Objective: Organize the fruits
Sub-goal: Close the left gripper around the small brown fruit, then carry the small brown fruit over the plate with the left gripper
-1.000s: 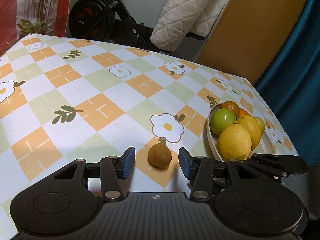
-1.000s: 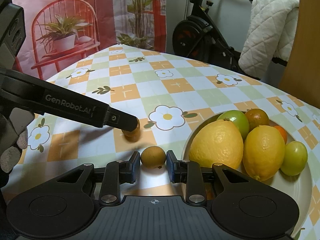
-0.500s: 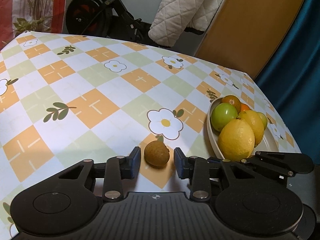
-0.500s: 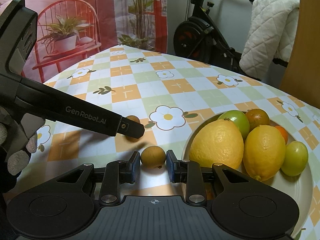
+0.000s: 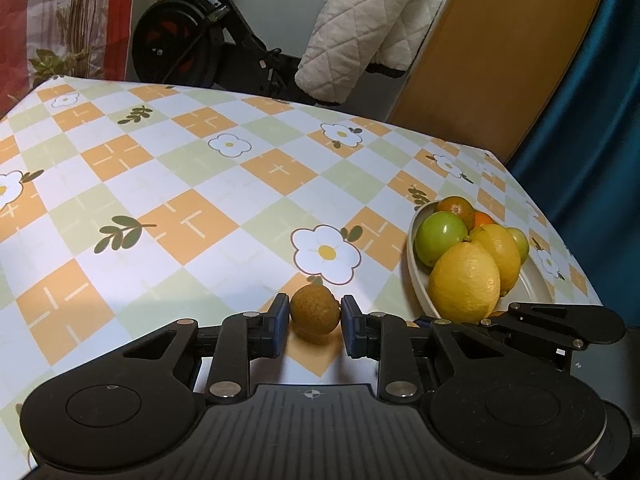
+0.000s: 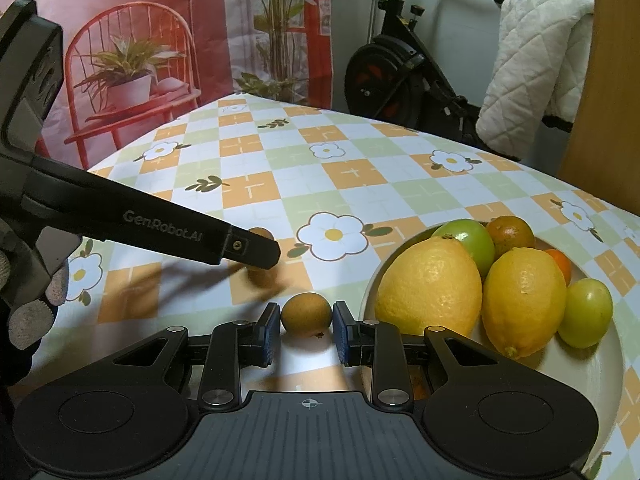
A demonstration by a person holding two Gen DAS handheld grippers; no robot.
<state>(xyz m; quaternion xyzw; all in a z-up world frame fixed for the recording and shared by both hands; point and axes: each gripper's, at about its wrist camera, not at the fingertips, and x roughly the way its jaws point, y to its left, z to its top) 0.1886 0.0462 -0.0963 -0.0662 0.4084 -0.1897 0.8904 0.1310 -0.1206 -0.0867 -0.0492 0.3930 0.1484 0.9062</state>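
A small brown fruit (image 5: 315,312) sits on the checked tablecloth between the pads of my left gripper (image 5: 315,322). The jaws are closing onto it and both pads touch its sides. My right gripper (image 6: 306,328) is shut on a second small brown fruit (image 6: 307,314), just left of the cream bowl (image 6: 368,280). The bowl (image 5: 416,280) holds two lemons (image 6: 430,284), green fruits (image 6: 470,240) and small oranges (image 6: 512,234). In the right wrist view one of the left gripper's fingers (image 6: 248,246) crosses from the left and partly hides its fruit (image 6: 262,276).
The flowered tablecloth (image 5: 180,184) stretches far and left. Behind the table stand an exercise bike (image 5: 192,48) draped with a white quilted cloth (image 5: 372,28), a wooden panel (image 5: 492,60) and a blue curtain (image 5: 592,128). A gloved hand (image 6: 28,304) holds the left gripper.
My left gripper's jaws have come together from wide apart onto the small brown fruit. The right gripper has stayed shut on its fruit and has not moved.
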